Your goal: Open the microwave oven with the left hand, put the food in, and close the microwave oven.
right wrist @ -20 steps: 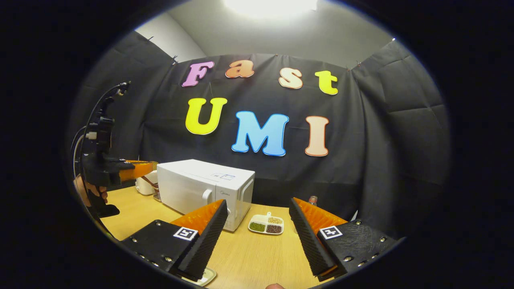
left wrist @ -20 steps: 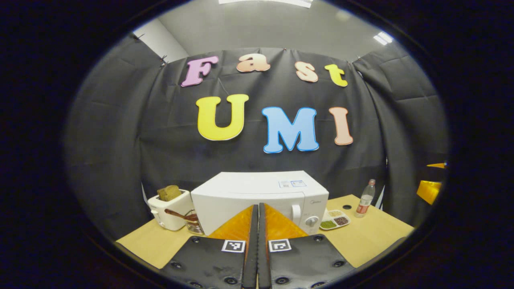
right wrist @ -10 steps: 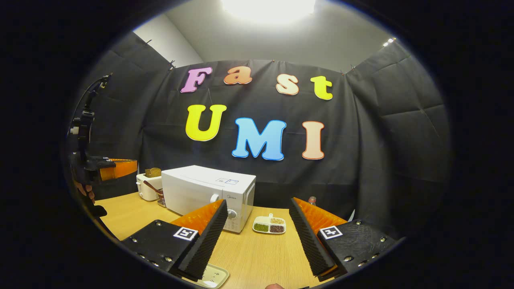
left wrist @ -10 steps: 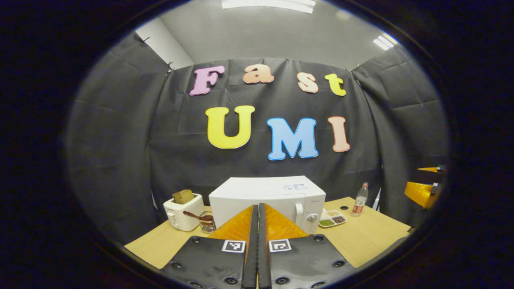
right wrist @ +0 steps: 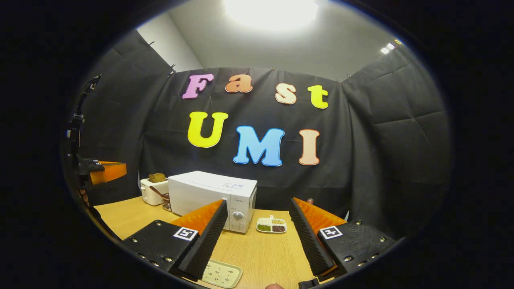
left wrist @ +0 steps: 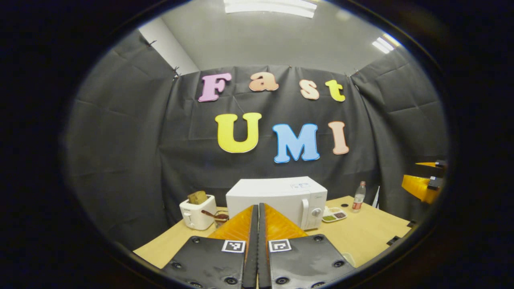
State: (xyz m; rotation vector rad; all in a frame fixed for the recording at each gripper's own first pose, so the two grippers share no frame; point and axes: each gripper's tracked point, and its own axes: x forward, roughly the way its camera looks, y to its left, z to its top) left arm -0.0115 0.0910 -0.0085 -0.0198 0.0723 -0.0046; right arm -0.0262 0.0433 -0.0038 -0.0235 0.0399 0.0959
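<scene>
Black cloth (right wrist: 381,152) is hanging as the booth's wall on three sides, creasing in folds. Above it, a grey ceiling (left wrist: 281,44) is carrying lit strip lights (left wrist: 270,7). A pale wooden surface (right wrist: 261,249) is standing before the cloth. A white room wall (right wrist: 172,48) is showing at the upper left.

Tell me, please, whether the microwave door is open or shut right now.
Shut. The microwave has its door flush against its front, handle beside the dial, in both views. The left gripper is well short of it.

Both gripper views well back over the counter (left wrist: 373,237), facing the closed microwave (left wrist: 277,196) (right wrist: 209,192), left head-on, right from its right.
</scene>
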